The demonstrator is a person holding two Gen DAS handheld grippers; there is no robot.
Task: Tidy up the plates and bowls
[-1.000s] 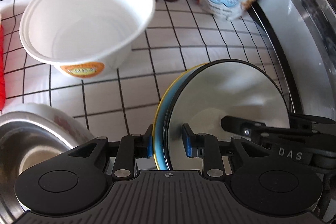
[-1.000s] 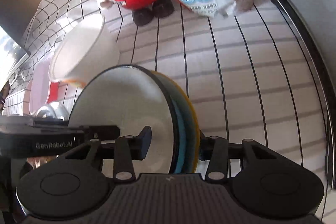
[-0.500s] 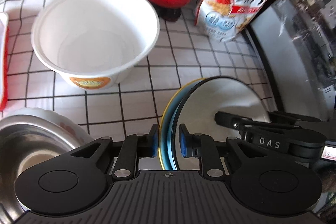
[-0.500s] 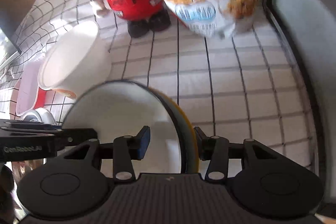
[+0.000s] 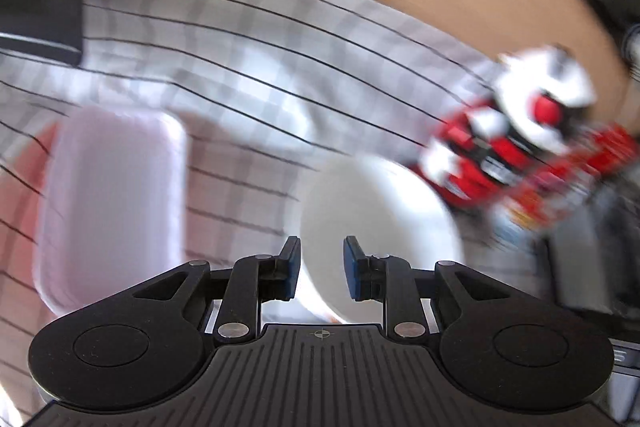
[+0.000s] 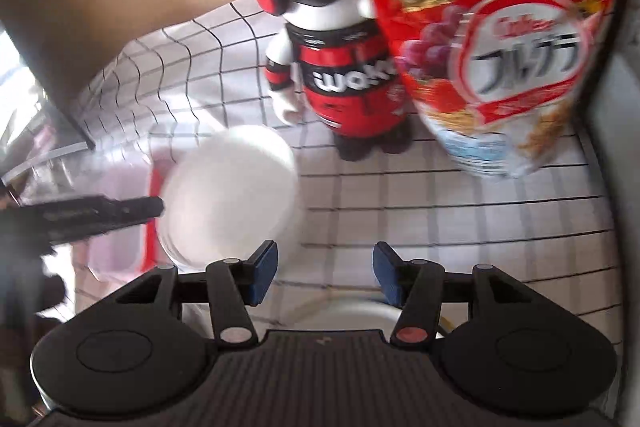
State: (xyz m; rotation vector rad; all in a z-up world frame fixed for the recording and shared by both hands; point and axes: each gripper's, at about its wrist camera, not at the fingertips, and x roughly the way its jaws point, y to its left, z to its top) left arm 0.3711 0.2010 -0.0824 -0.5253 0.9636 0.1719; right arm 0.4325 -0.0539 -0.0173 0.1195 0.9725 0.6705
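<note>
A white bowl (image 6: 228,199) is sitting upright on the checked cloth, its wide rim facing up and its inside showing plain and empty; in the left wrist view this bowl (image 5: 380,227) is appearing blurred. It is standing just in front of a red and white figure. At the bottom edge of the right wrist view, a pale plate (image 6: 352,315) with a yellow edge is lying low, mostly hidden.
</note>
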